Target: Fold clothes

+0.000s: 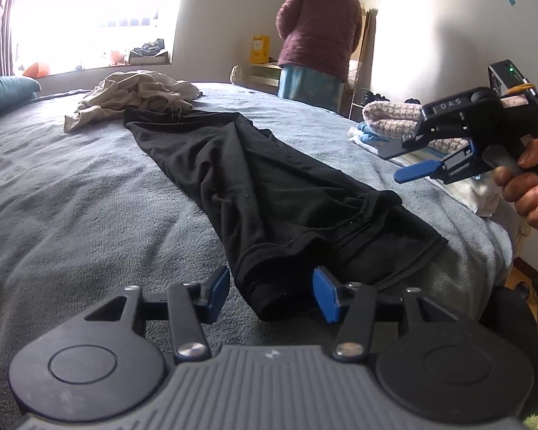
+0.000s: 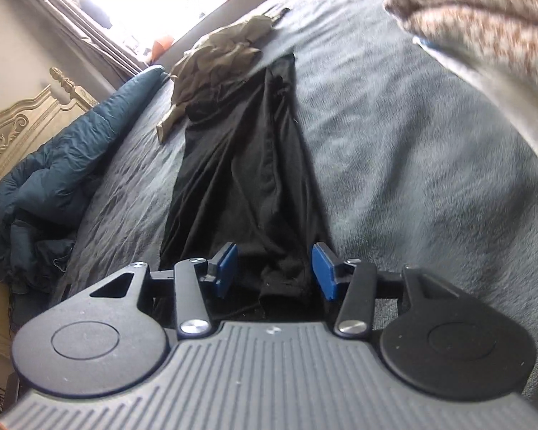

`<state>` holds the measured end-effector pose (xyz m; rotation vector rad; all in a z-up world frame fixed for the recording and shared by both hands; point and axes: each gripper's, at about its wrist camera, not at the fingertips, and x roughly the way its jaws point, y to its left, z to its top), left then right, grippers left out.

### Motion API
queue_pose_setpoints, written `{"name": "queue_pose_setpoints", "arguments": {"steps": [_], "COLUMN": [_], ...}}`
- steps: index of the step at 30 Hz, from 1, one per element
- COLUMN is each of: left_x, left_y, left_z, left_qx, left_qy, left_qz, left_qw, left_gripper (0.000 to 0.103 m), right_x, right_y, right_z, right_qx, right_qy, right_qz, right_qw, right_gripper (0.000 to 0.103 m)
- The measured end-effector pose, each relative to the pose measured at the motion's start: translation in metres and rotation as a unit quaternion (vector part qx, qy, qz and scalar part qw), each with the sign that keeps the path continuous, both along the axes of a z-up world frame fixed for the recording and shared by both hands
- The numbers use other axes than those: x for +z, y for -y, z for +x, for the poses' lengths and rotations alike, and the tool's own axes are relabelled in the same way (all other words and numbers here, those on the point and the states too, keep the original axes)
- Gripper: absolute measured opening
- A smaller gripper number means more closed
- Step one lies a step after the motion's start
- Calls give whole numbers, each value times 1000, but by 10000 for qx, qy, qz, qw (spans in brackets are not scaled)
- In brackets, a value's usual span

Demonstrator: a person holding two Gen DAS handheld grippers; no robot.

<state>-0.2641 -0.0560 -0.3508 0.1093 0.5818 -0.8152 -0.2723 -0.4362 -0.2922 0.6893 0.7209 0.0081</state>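
A black garment (image 1: 254, 193) lies stretched out lengthwise on the grey bed cover (image 1: 71, 193), folded narrow. My left gripper (image 1: 272, 294) is open, its blue pads on either side of the garment's near end. My right gripper (image 1: 418, 170) shows in the left wrist view, held in the air at the right above the bed edge, jaws apart. In the right wrist view the right gripper (image 2: 274, 272) is open and hovers over the near end of the same black garment (image 2: 240, 165).
A crumpled beige garment (image 1: 132, 96) lies at the far end of the black one. A stack of folded clothes (image 1: 387, 122) sits at the bed's right edge. A dark teal quilt (image 2: 64, 165) lies by the headboard. A person (image 1: 319, 36) stands by the far wall.
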Motion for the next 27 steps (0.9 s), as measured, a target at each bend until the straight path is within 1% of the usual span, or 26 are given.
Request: {"name": "queue_pose_setpoints", "arguments": {"steps": [2,7,10,12,14,17,19,24,25,26,27], "left_x": [0,1,1,1,1,3,3,3,4,4,5], "left_y": [0,1,-1,-1,0,-1,-1,2,3,4,4], "left_z": [0,0,0,0,-1,-2,-3,-5,-5,-5,-5], "left_qx": [12,28,15,-2,2,27,60,140,140,137,128], "left_qy": [-23,-21,-40,-40,-18,20,46,211,240,260,278], "left_qz": [-10,-48,-79,-79,-52,-33,-38,35,53,54,45], "left_qw": [10000,10000,10000,10000,10000,10000,10000,9997,9996,9996,9995], "left_gripper": [53,54,55,56,57,58,59,61,61,62,62], "right_x": [-1,-17,-30,-39,-39,-26,-21,-31,-33,-35,-34], "right_y": [-2,-5,1,9,14,12,8,0,-1,-2,-3], "right_z": [3,16,9,-1,-8,-9,-3,11,12,13,12], "right_qx": [19,59,-104,-221,-296,-275,-167,1,29,58,114], "right_qy": [-10,-194,-429,-502,-420,-171,-124,-332,-356,-380,-326], "right_qz": [36,248,355,617,836,769,722,541,518,495,481], "right_qw": [10000,9995,9984,9966,9952,9965,9972,9980,9980,9980,9982], "right_gripper": [46,47,46,45,46,47,47,46,41,26,17]}}
